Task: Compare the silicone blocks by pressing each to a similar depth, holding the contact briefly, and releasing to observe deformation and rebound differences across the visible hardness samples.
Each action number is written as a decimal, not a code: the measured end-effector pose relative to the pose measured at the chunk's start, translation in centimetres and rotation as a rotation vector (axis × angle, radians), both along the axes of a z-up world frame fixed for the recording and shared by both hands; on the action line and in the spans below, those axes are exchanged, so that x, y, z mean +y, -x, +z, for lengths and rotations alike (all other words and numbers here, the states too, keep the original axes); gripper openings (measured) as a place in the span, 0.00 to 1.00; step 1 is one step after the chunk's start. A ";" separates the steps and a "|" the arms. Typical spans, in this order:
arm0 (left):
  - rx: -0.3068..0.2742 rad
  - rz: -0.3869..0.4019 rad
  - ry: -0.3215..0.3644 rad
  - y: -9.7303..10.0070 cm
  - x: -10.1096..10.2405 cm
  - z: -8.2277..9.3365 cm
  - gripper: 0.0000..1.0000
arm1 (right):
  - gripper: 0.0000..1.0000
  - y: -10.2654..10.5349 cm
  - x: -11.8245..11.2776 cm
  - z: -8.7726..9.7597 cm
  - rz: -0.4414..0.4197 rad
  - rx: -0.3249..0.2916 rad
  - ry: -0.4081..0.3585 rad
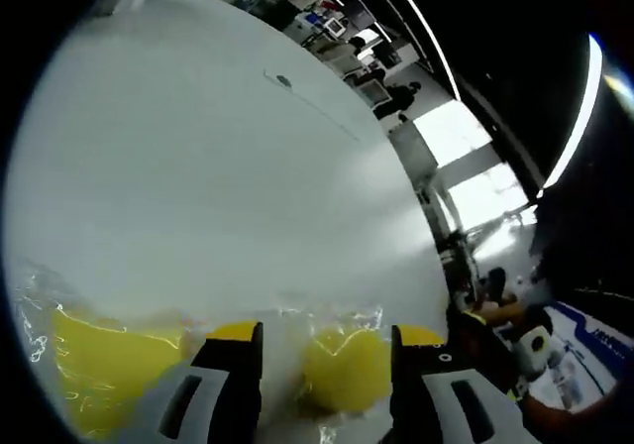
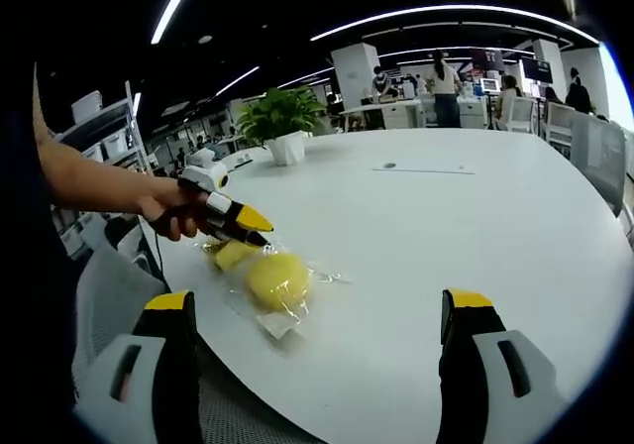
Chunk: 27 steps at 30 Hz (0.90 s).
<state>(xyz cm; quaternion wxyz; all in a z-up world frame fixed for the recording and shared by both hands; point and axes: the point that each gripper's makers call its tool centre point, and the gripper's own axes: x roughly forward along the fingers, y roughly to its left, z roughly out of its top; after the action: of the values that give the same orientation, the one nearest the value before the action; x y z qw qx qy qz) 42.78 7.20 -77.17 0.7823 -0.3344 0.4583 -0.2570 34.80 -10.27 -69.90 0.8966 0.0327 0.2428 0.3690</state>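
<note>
Two yellow silicone blocks in clear plastic wrap lie on the white table [image 2: 475,226]. The round block [image 2: 279,280] is nearest; a smaller yellow block [image 2: 233,254] lies just behind it. A hand holds my left gripper [image 2: 250,224] right above the smaller block, its yellow tips pointing at the round one. In the left gripper view, the left gripper [image 1: 327,330] stands open with the round block [image 1: 347,367] showing between its jaws, nearer the right one, and the other block [image 1: 99,365] off to the left. My right gripper [image 2: 317,300] is wide open and holds nothing, back from the blocks.
A potted plant [image 2: 282,122] stands at the table's far left. A small dark disc [image 2: 389,166] sits in the tabletop farther back. A grey mesh chair [image 2: 109,295] is at the near table edge. People and desks fill the room behind.
</note>
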 end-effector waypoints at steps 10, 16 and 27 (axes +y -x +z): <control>0.064 0.003 -0.027 0.3 -0.1 -1.6 0.26 | 0.96 0.3 0.3 0.1 0.022 0.001 0.008; 0.072 0.033 -0.030 -0.3 -0.6 -2.1 0.23 | 0.96 0.7 0.3 -0.2 0.026 0.010 0.008; 0.044 0.002 -0.098 -0.3 -0.9 -3.1 0.14 | 0.96 0.8 -0.1 0.0 0.017 0.021 -0.010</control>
<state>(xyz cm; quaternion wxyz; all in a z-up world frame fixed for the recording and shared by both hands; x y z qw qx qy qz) 43.11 6.34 -80.29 0.7876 -0.3018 0.4872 -0.2262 34.05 -10.33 -69.93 0.8906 0.0390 0.2504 0.3776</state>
